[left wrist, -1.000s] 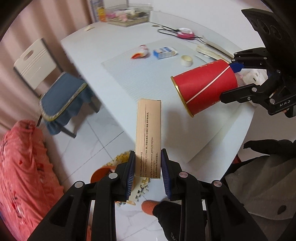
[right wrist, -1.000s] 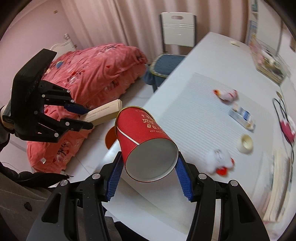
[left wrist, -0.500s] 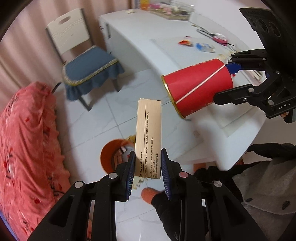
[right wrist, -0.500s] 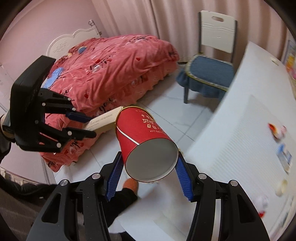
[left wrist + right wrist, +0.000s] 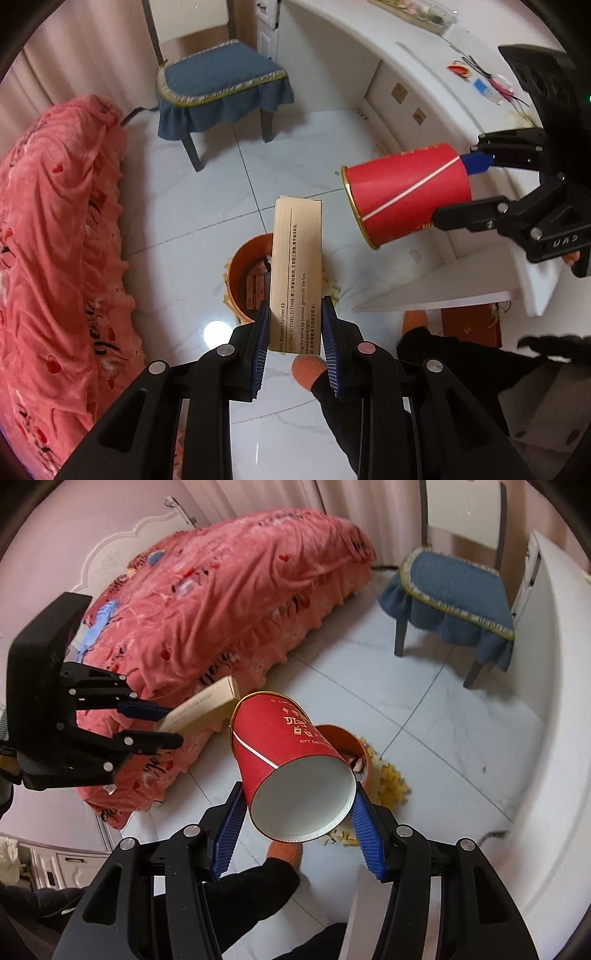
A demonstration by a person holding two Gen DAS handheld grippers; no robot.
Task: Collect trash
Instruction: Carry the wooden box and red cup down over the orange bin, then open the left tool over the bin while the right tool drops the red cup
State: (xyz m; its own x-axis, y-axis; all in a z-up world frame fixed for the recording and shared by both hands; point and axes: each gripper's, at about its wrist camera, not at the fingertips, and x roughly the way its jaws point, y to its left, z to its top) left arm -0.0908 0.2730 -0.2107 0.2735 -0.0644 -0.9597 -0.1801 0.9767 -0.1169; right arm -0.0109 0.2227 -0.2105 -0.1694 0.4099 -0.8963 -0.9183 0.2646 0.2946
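Note:
My left gripper [image 5: 295,314] is shut on a slim beige carton [image 5: 296,269] with printed text, held out over the floor. Right below the carton stands an orange bin [image 5: 242,275] with rubbish inside. My right gripper [image 5: 297,805] is shut on a red paper cup [image 5: 288,757], its white base facing the camera and its gold rim pointing away. In the left wrist view the red paper cup [image 5: 406,192] hangs to the right of the carton. In the right wrist view the orange bin [image 5: 347,744] sits just behind the cup, and the left gripper [image 5: 162,725] holds the carton [image 5: 207,705] at the left.
A bed with a pink cover [image 5: 55,240] fills the left side. A chair with a blue cushion [image 5: 221,85] stands on the white tile floor beyond the bin. The white table [image 5: 424,66] with small items runs along the right. A person's foot [image 5: 308,371] in an orange sock is near the bin.
Both grippers swung away from the table top and sank over the floor, each keeping its load. The bin has come under the carton and closer to the cup.

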